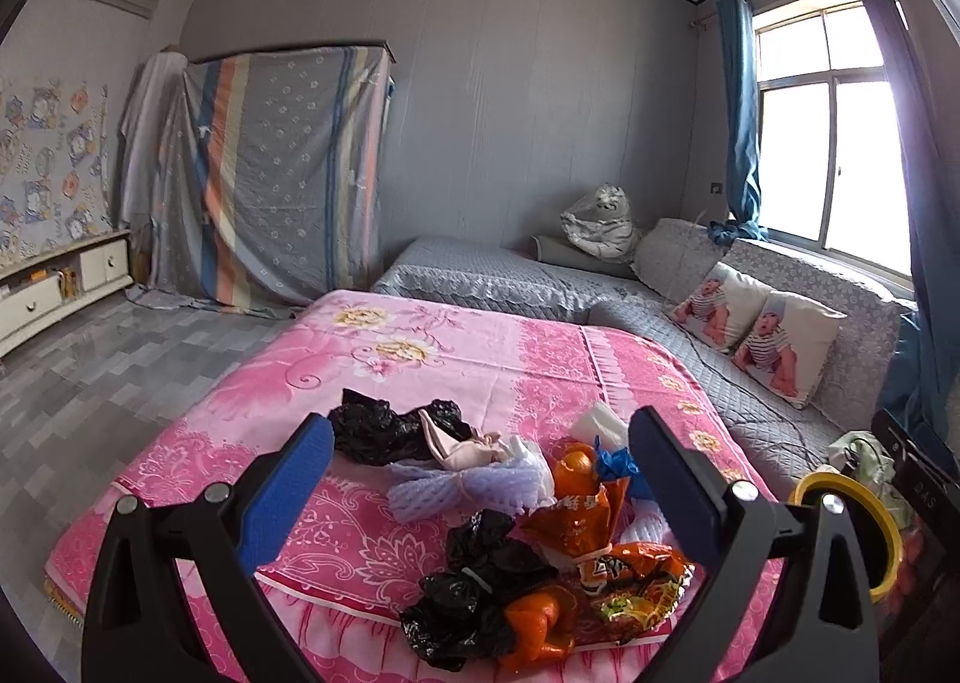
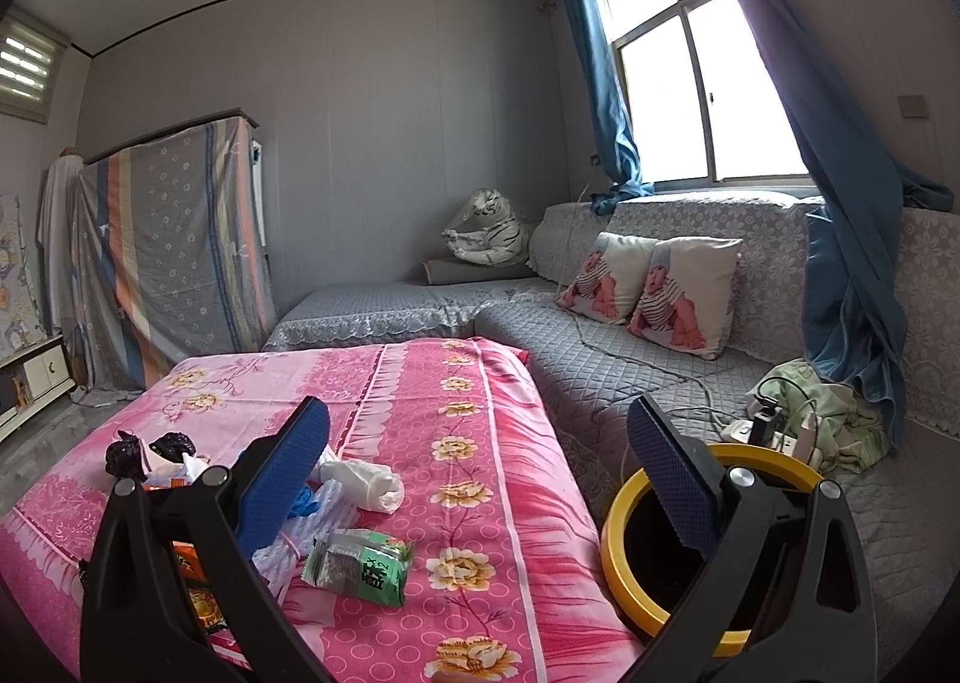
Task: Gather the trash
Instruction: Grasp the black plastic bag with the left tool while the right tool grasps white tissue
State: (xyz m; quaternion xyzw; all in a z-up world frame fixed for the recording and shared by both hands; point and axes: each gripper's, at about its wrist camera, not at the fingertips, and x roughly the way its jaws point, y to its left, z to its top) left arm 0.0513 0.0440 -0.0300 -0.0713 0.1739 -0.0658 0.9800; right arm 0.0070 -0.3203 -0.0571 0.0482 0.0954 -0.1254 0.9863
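While both tongs gape, trash pile (image 1: 540,539) lies between left tongs (image 1: 480,479).

Around the orange snack wrapper (image 1: 579,521) on the pink tabletop (image 1: 456,377) I count two crumpled black plastic bags, one behind it (image 1: 384,431) and one just in front (image 1: 474,581). Two pieces of orange peel lie close by, one behind (image 1: 573,467) and one in front (image 1: 537,623). One green packet (image 2: 360,566) lies alone. Beyond, two baby-print cushions (image 2: 648,287) and one yellow-rimmed bin (image 2: 624,551).
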